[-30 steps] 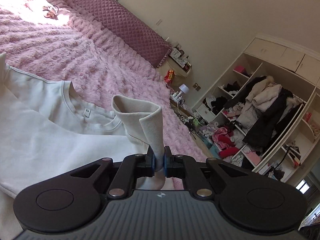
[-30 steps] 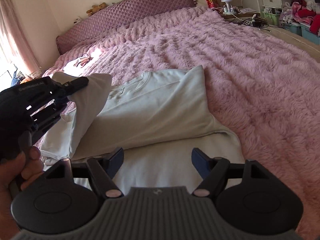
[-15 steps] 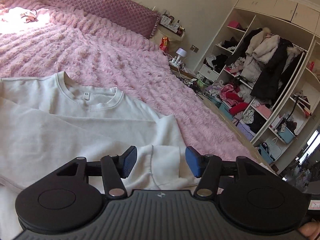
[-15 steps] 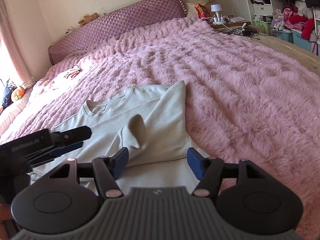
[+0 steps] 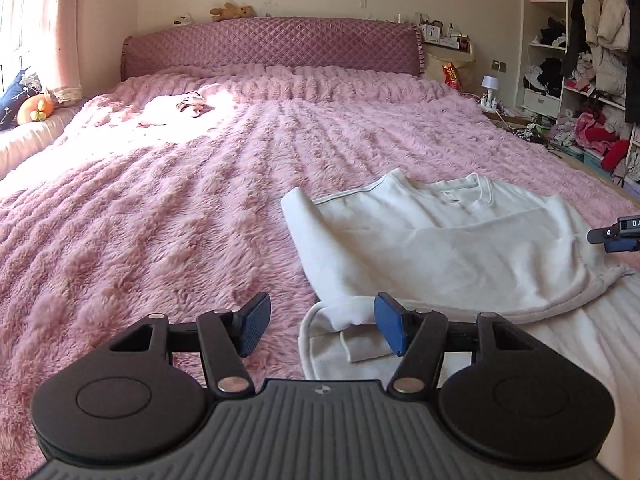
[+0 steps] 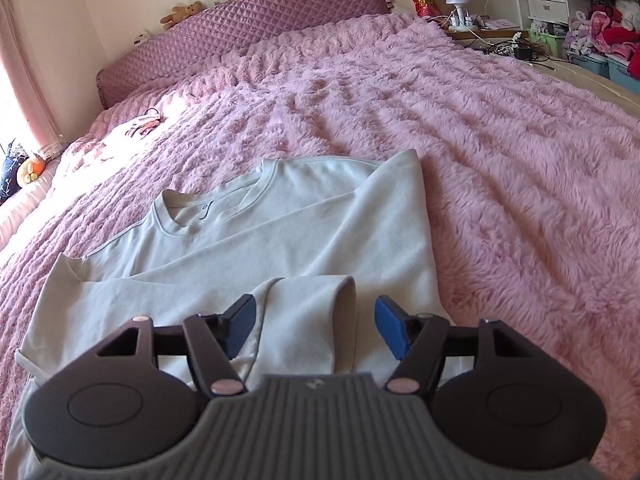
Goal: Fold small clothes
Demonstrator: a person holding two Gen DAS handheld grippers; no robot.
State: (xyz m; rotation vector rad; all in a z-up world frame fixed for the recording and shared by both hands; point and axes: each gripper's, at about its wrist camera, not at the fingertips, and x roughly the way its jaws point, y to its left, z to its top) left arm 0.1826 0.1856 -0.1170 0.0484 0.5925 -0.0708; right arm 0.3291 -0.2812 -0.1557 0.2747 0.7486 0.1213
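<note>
Both grippers open, nothing held. Left gripper (image 5: 322, 330) hovers over the shirt's left edge; its left pad (image 5: 254, 329) is over bare blanket, its right pad (image 5: 390, 328) over fabric. Wide stretch of pink blanket (image 5: 160, 220) free to the left of the shirt, all the way up to the headboard (image 5: 272, 46). Right gripper (image 6: 316, 328) hovers low over the shirt's lower middle, with a folded-in sleeve cuff (image 6: 312, 312) between its pads, not touching either. Open blanket to the right of the shirt too; the bed edge shows further right.

White sweatshirt (image 6: 256, 232) lies flat, collar (image 6: 208, 212) toward the headboard. Right side folded inward with a clean diagonal crease, sleeve laid across the body. Left side: shoulder corner slightly lifted, sleeve end bunched near the left gripper (image 5: 340, 320).

Surface is a fluffy ribbed blanket, sunlit patch near the pillows with a small item (image 5: 192, 104) on it. Teddy bear (image 5: 232, 11) on the headboard, lamp (image 6: 458, 0) on the nightstand, cluttered open wardrobe (image 5: 592, 60) at right.
</note>
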